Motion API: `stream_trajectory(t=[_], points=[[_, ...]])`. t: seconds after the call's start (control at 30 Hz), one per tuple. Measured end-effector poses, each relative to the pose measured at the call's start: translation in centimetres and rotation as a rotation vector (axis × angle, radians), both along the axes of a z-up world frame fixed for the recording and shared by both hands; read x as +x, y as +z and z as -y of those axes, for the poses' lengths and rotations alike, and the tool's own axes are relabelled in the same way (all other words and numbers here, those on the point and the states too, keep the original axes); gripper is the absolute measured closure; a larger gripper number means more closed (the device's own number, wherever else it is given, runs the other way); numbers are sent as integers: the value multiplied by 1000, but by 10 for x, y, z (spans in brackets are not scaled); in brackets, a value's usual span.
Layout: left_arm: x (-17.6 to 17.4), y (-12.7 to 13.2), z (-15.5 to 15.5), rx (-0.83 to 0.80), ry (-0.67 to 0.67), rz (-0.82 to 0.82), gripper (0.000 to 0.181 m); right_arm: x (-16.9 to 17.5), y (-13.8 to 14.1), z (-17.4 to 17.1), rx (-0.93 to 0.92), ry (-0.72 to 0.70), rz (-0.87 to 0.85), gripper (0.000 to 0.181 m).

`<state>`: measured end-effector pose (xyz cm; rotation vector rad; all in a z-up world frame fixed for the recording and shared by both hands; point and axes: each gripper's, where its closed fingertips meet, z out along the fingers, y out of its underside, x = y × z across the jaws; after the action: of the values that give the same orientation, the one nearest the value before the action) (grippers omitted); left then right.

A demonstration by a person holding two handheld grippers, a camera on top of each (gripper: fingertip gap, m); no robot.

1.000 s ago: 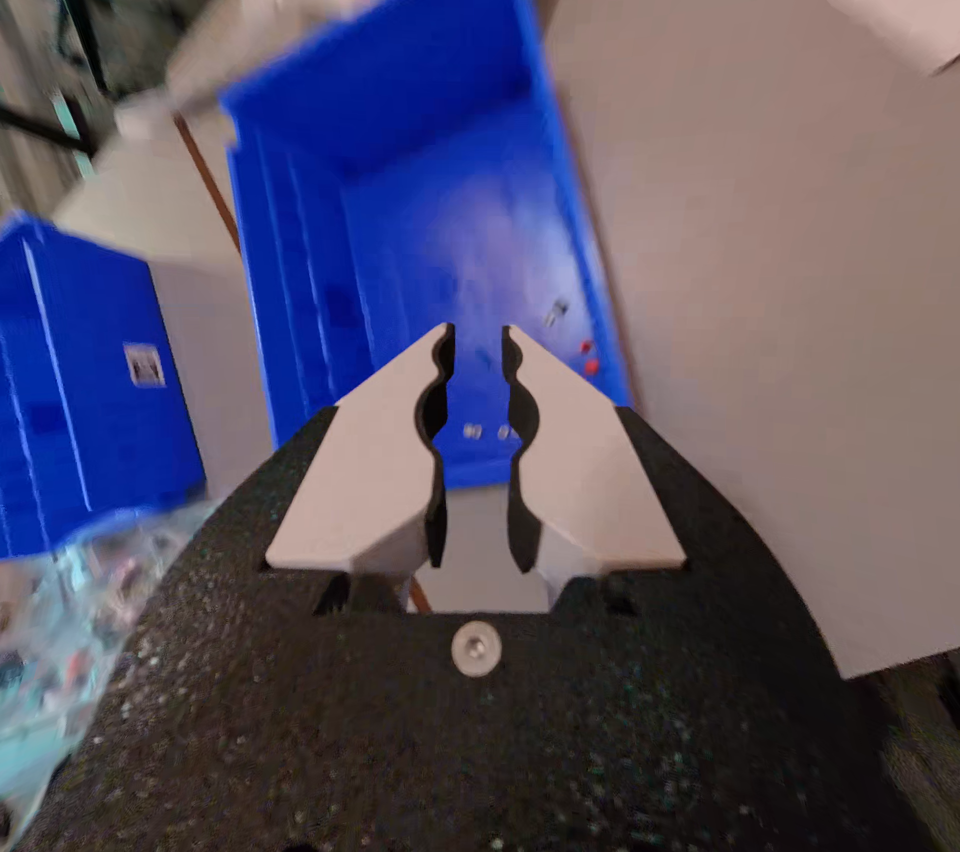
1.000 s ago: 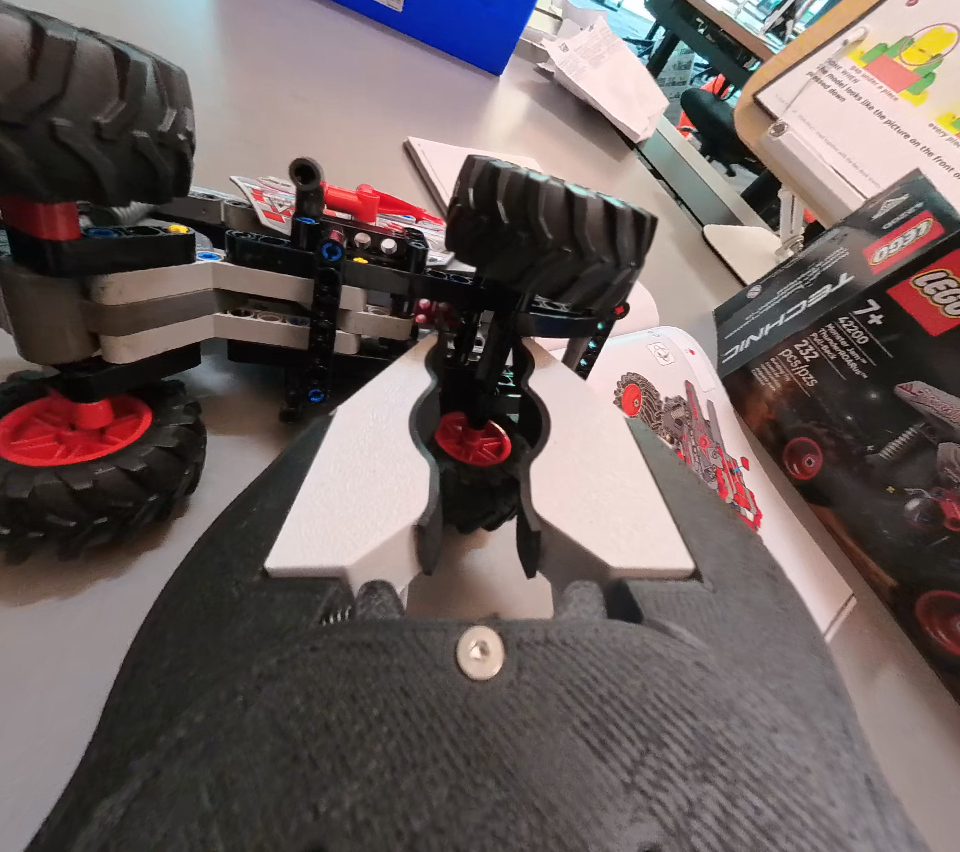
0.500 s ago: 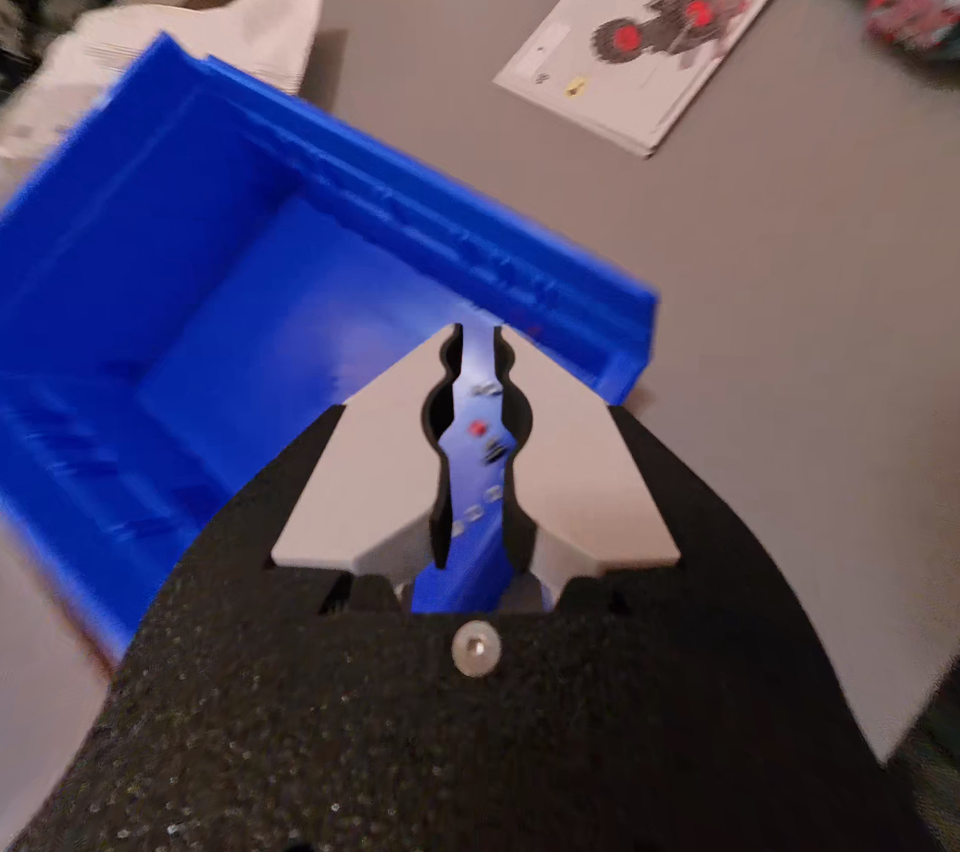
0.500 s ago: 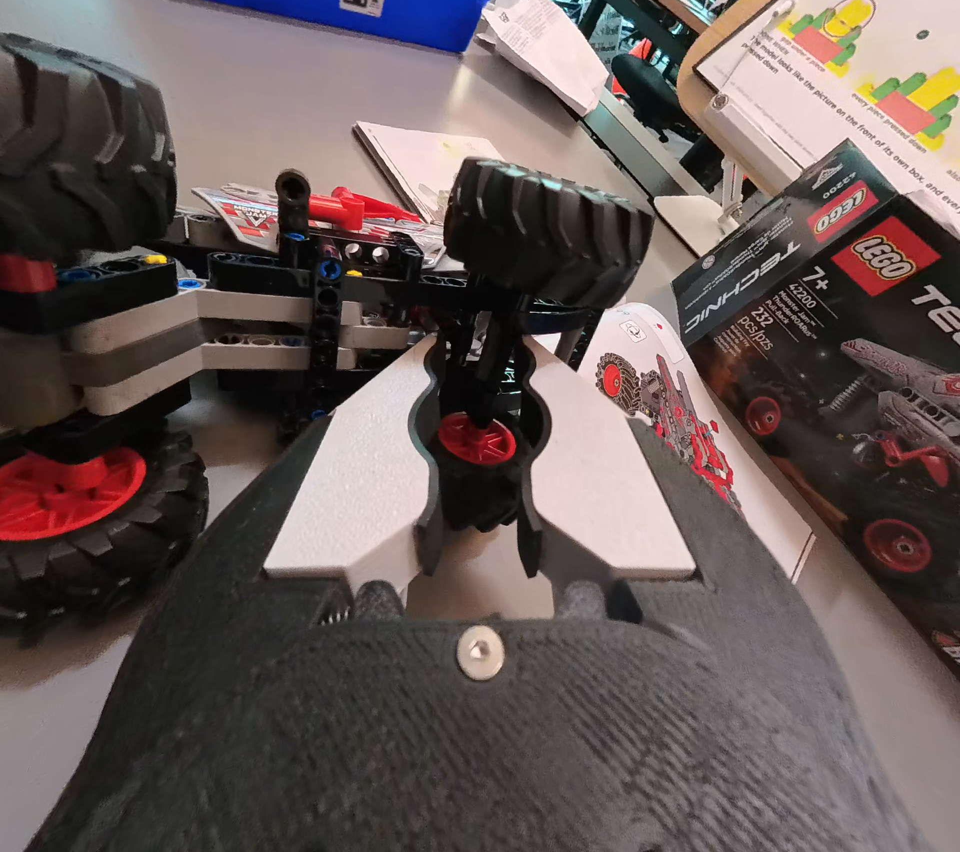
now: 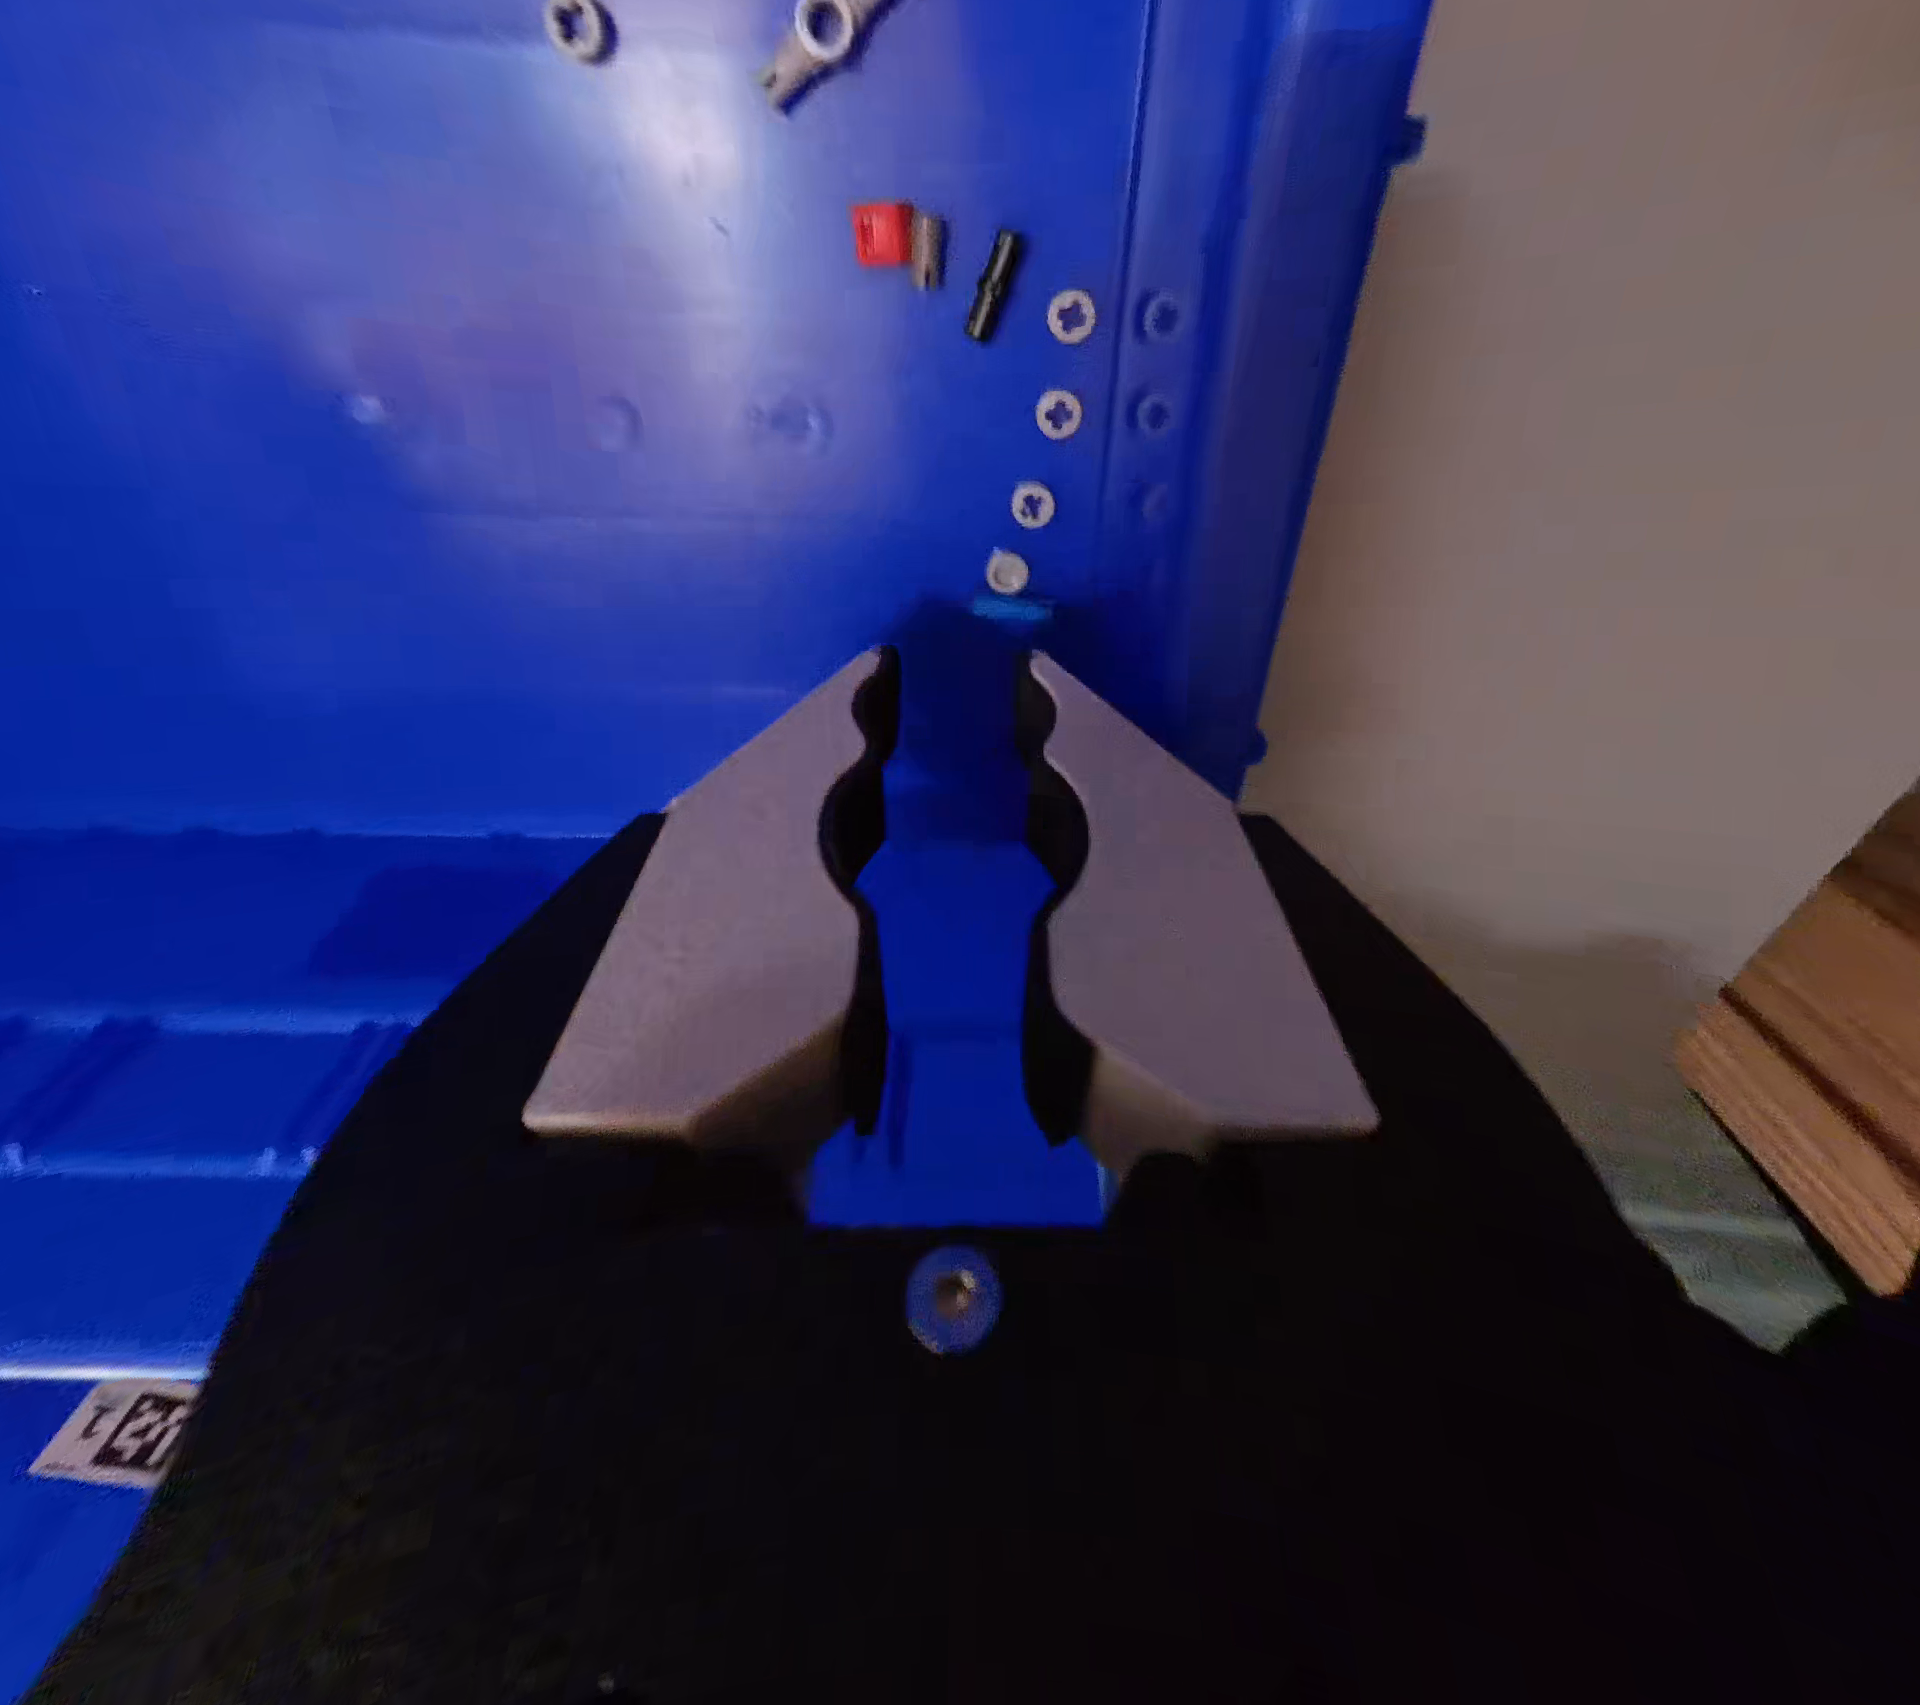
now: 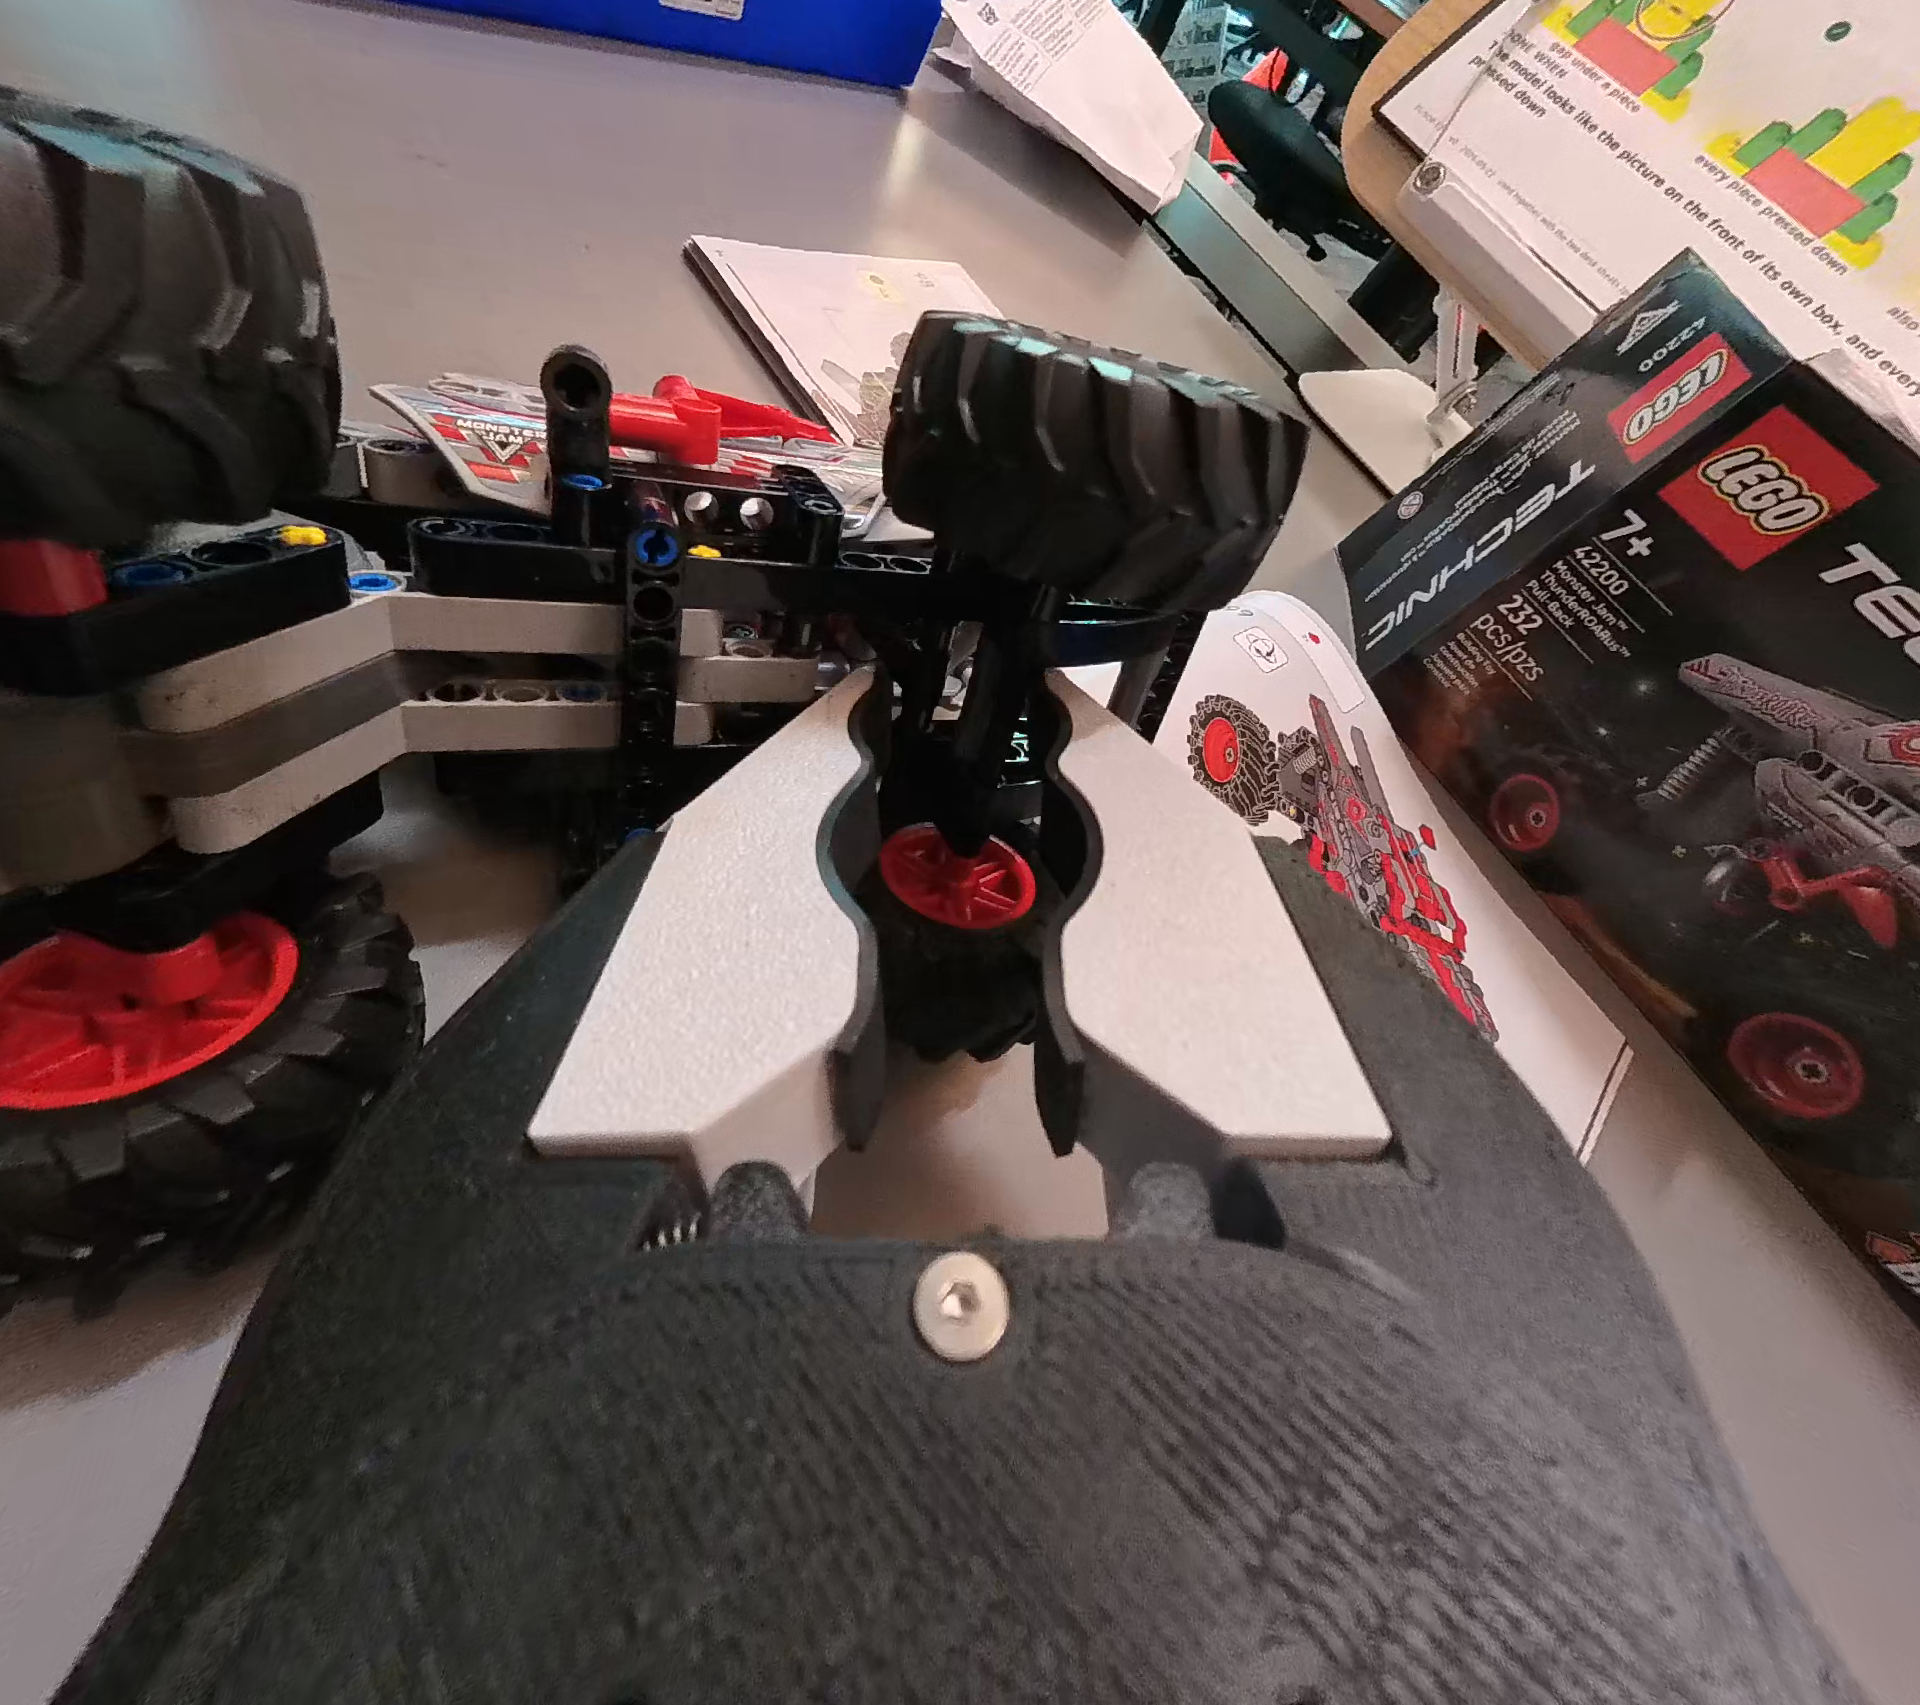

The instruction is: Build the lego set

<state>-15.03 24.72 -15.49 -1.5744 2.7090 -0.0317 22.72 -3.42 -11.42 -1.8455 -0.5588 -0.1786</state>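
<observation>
bin [image 5: 416, 512]: 5 grey bushes, 1 black pin; left gripper [image 5: 956, 668] apart; right gripper [image 6: 961, 689] clamped on wheel [image 6: 956, 907]

Two matching hand-held tongs, black and grey.
Left tongs [image 5: 956, 668] and right tongs [image 6: 961, 699]: rough black bodies, pale grey wedge fingers with wavy black-lined inner edges, one silver screw each.
</observation>
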Motion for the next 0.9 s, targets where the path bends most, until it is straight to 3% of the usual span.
stream_trajectory(t=[0.17,0.6,0.7,0.83,0.9], points=[[18,3,10,15,-128,35,166,0,0,0,0,1,0,157],[18,-6,20,-73,-147,-113,178,0,0,0,-5,8,-6,157],[26,-2,18,-75,-119,-61,157,0,0,0,-5,8,-6,157],[30,-5,11,-49,-84,-45,152,0,0,0,-4,8,-4,157],[49,-2,-3,26,-60,63,151,0,0,0,-3,8,-4,157]])
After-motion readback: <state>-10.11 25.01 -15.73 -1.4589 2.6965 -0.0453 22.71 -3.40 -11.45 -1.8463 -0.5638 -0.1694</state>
